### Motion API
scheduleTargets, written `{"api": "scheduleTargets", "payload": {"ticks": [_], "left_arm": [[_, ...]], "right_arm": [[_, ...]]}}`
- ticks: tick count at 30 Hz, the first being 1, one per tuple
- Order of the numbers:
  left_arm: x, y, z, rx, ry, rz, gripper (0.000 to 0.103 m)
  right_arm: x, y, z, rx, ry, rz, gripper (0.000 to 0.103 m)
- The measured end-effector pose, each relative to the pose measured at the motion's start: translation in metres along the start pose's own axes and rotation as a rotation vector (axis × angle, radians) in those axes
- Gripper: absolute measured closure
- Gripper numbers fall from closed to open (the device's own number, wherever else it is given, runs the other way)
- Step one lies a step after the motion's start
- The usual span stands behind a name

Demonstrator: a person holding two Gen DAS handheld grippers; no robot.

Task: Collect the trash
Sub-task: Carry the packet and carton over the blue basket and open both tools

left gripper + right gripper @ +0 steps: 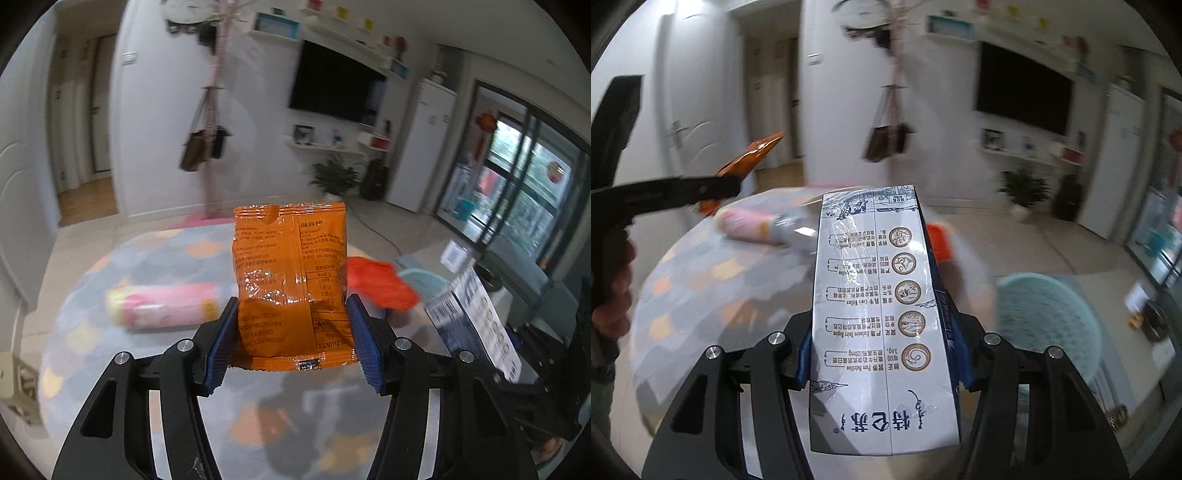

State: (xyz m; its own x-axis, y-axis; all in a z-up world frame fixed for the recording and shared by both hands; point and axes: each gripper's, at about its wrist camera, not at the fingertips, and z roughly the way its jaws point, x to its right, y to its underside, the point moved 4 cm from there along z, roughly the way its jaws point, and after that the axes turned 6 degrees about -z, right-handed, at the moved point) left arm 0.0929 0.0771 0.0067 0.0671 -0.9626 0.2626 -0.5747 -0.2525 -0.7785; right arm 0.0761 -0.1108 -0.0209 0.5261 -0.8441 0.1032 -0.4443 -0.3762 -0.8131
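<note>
My left gripper [291,325] is shut on an orange snack packet [291,280] and holds it upright above the round table [110,369]. My right gripper [882,343] is shut on a white and blue milk carton [882,332] held above the same table. The carton also shows at the right of the left wrist view [476,321]. The left gripper with the orange packet [750,158] shows at the left of the right wrist view. A pink bottle [166,302] lies on its side on the table. A crumpled red wrapper [380,284] lies behind the packet.
The table carries a patterned grey cloth with orange patches. A light blue stool [1049,321] stands to the right of the table. A coat stand with bags [207,147], a wall TV [336,88] and a potted plant [336,177] are far behind.
</note>
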Motion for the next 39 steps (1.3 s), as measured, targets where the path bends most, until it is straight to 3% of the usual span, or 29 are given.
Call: {"api": "scheduleTargets", "payload": {"ticks": [10,20,35,39], "left_arm": [[0.111,-0.006,0.053,-0.058,0.113,0.134,0.047],[0.186,-0.007,0.128,-0.146,0.164,0.179,0.047],[0.225,0.010,0.220,-0.291,0.158,0.166,0.046],[0.231,0.012,0.230,-0.304,0.160,0.173,0.038]], "right_arm": [[0.101,0.011,0.002,-0.003,0.147,0.216,0.049],[0.195,0.043,0.041,-0.077,0.247,0.431,0.049],[0.262,0.096,0.113,-0.230,0.283,0.585,0.048],[0.264,0.100,0.127,-0.265,0.281,0.602,0.047]]}}
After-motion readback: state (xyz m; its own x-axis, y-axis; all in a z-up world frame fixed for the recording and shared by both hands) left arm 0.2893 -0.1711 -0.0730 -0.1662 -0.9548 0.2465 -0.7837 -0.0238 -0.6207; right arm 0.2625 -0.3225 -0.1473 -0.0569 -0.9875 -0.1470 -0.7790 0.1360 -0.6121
